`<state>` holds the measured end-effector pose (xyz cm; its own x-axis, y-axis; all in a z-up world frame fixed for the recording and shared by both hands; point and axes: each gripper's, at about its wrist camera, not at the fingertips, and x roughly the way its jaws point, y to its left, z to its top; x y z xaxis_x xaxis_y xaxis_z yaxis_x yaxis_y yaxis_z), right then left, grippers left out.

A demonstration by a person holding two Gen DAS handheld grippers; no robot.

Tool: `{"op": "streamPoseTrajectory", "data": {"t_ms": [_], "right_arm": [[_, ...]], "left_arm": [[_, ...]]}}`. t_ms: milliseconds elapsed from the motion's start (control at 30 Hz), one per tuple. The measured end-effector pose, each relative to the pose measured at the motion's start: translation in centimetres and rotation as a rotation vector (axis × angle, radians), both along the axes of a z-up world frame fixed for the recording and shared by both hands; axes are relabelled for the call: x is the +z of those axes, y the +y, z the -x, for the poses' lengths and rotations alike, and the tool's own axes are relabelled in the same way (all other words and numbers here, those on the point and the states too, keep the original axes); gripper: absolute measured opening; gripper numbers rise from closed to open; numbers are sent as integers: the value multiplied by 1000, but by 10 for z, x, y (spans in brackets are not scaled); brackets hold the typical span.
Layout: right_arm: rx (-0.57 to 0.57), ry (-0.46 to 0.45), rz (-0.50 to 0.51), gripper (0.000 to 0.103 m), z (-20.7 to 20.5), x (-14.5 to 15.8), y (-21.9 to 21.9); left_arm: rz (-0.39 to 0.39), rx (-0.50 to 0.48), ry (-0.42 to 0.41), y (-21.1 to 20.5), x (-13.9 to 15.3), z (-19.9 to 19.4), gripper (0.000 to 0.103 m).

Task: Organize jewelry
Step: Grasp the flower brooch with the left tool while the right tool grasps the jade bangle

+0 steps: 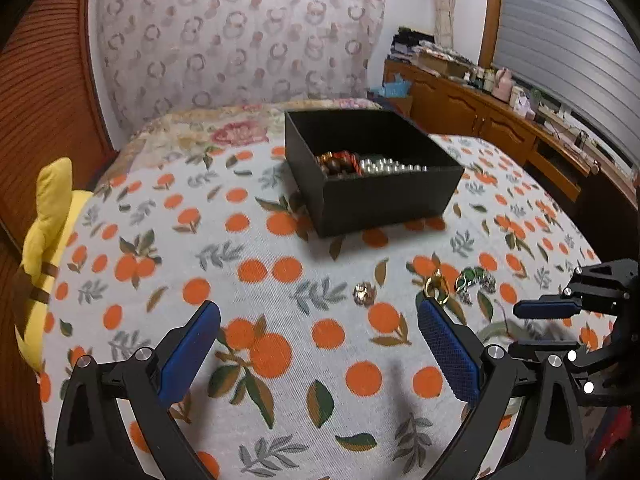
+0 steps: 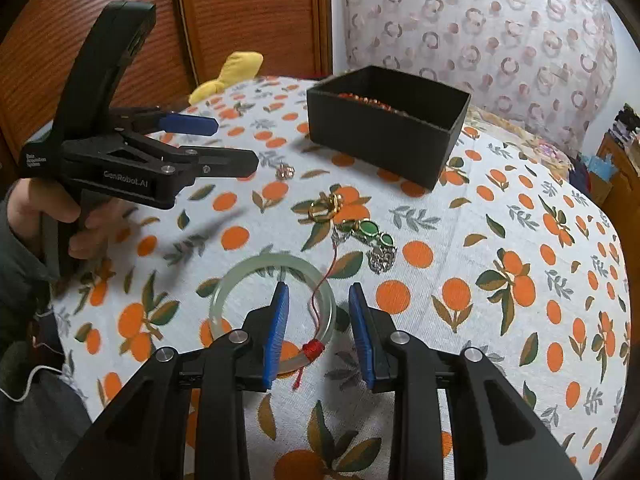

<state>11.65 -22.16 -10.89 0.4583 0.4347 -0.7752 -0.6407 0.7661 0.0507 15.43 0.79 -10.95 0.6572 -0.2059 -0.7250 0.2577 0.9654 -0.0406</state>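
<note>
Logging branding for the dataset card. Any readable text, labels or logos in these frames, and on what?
"GenRobot.AI": pale lettering on the side of the left gripper, seen in the right wrist view.
Small white print at the rear end of that gripper's body: too small and blurred to read.
Nothing readable on the black box, the tablecloth or the jewelry.

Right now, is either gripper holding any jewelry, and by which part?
Nothing is held. The left gripper is wide open over bare cloth. The right gripper is open, straddling the rim of the bangle on the bed without pressing it.
</note>
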Motion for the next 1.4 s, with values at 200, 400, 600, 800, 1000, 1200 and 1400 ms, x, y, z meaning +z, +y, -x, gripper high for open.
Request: {"op": "streamPoseTrajectory", "data": {"t_ms": [200, 400, 600, 800, 1000, 1200, 1400], "right_arm": [[-5, -27, 48, 21, 3, -3, 2], [-31, -40, 57, 9, 4, -3, -8], [-43, -46, 24, 9, 4, -5, -16], [-44, -45, 23, 9, 4, -5, -16], [-43, -45, 23, 9, 4, -5, -16], [-45, -79, 13, 8, 7, 0, -16], [-57, -140, -10, 8, 8, 18, -19]], "left_arm": [[-22, 6, 49, -3, -14, -4, 96], [-60, 1, 69, -10, -17, -8, 96], [-66, -23, 78, -19, -17, -10, 93], [-80, -38, 67, -34, -13, -17, 60], [-74, -49, 72, -44, -10, -25, 30], [-72, -68, 70, -49, -9, -24, 14], [-57, -63, 54, -44, -5, -19, 14]]}}
